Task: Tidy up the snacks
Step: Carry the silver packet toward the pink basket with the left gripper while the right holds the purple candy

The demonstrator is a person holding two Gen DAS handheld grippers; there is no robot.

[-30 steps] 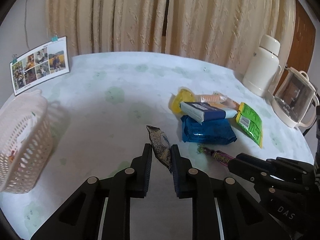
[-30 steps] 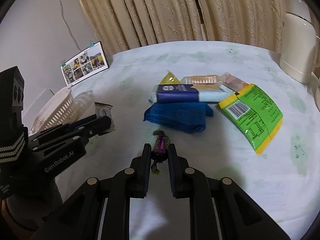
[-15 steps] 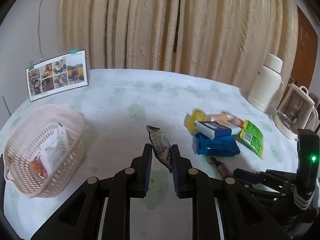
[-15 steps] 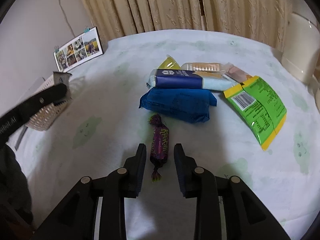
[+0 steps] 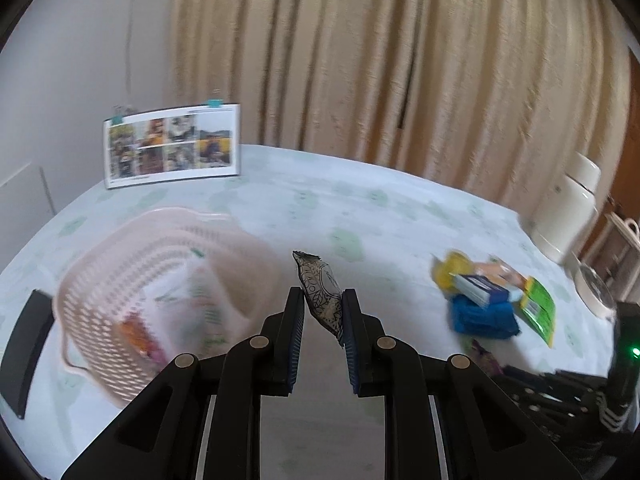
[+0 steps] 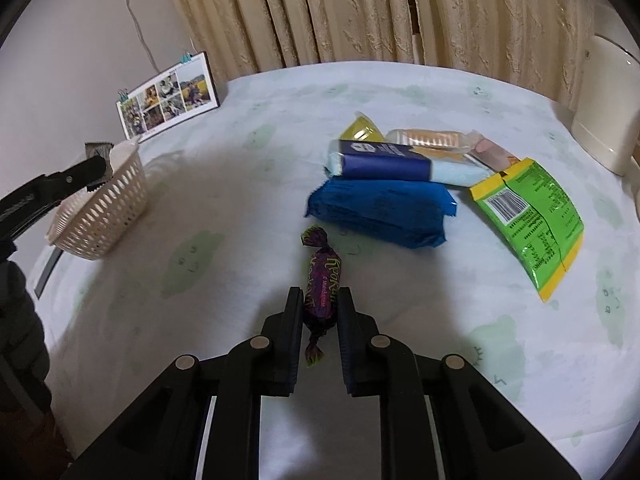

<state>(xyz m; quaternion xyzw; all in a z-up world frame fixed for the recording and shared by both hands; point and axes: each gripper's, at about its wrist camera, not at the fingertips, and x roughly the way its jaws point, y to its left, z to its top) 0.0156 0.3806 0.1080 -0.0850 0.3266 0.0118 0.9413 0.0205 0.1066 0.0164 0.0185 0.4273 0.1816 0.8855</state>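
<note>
Two grippers working here. Left gripper (image 5: 323, 312) clamped on a small patterned grey-brown snack packet (image 5: 320, 294), held up off the table with its crimped end poking toward 12 o'clock. Pink plastic basket (image 5: 120, 280) sitting at about 9 o'clock from the packet, blurry, with an orange wrapper (image 5: 136, 338) and some white packaging inside. Photo calendar (image 5: 172, 146) standing way back at 11 o'clock.

Right gripper (image 6: 320, 306) down at the tablecloth (image 6: 240, 208), closed up snug against both sides of a purple twist-wrapped candy (image 6: 320, 292), which looks like it's lying on the cloth; can't tell for sure if it's lifted at all. Rest of the snack pile at 1 o'clock from the candy: blue packet (image 6: 380, 212) nearest, dark navy box (image 6: 384, 160) just behind it, green-and-yellow pouch (image 6: 532, 216) off at 2 o'clock, biscuits in clear wrap (image 6: 428, 140) and a yellow jelly cup (image 6: 360, 130) at the back. Cream thermos (image 6: 608, 104) at the far right edge.
</note>
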